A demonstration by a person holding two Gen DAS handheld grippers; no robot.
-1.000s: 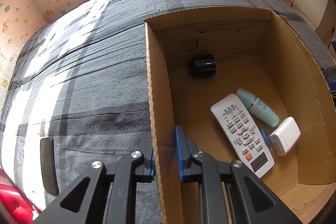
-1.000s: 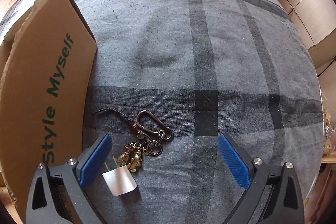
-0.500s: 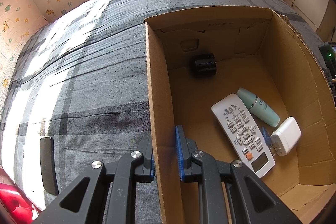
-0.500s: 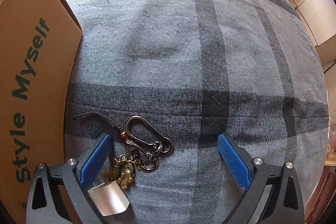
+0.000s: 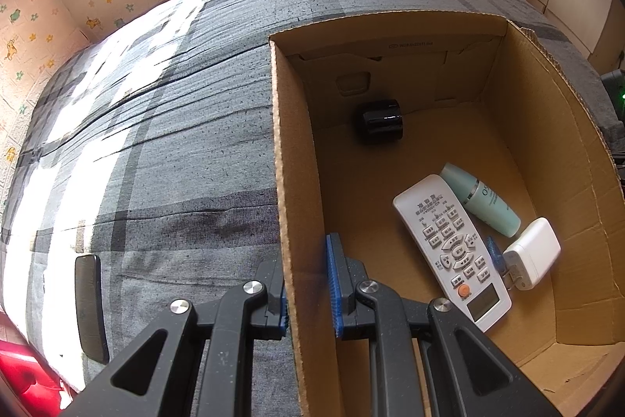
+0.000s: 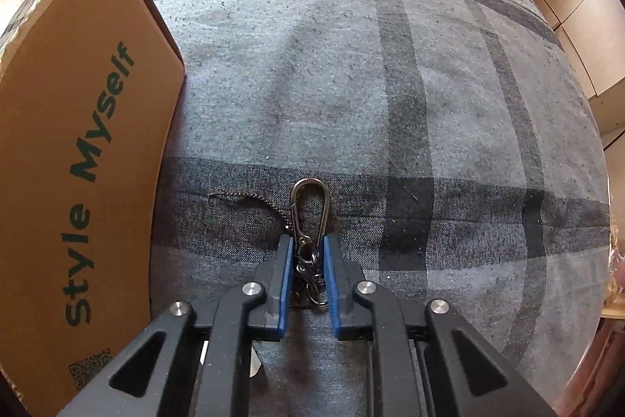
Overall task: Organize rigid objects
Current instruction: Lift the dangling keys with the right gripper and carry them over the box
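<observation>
Your right claw [image 6: 306, 262] has just been closing, and its blue pads [image 6: 284, 272] now pinch the keyring [image 6: 309, 217] at the swivel below the carabiner loop; the loop sticks out ahead of the tips and a thin cord trails off to the left on the bedspread [image 6: 390, 85]. The charms and the metal tag are hidden under the fingers, so I can only guess they hang in the grip too. Your left claw [image 5: 308, 284] is clamped on the near end of the box [image 5: 547, 127] wall, one pad outside and one inside, holding the carton steady. As for progress, four things already lie in the box: a black jar [image 5: 379, 122] near the far wall, then a remote [image 5: 451, 249], a green bottle [image 5: 480, 200] touching its side, and a white charger [image 5: 533, 258] just beside both. Left to do, by my reckoning: the keyring must go over the wall into the box, and a flat black bar [image 5: 90, 307] lies alone on the bedspread, well apart from the carton on its left side, which probably belongs inside as well. Your right wrist points steeply down, nearly straight at the bed, with the box's printed outer face close on its left. Your left wrist tilts down less sharply, looking along the wall and into the carton.
</observation>
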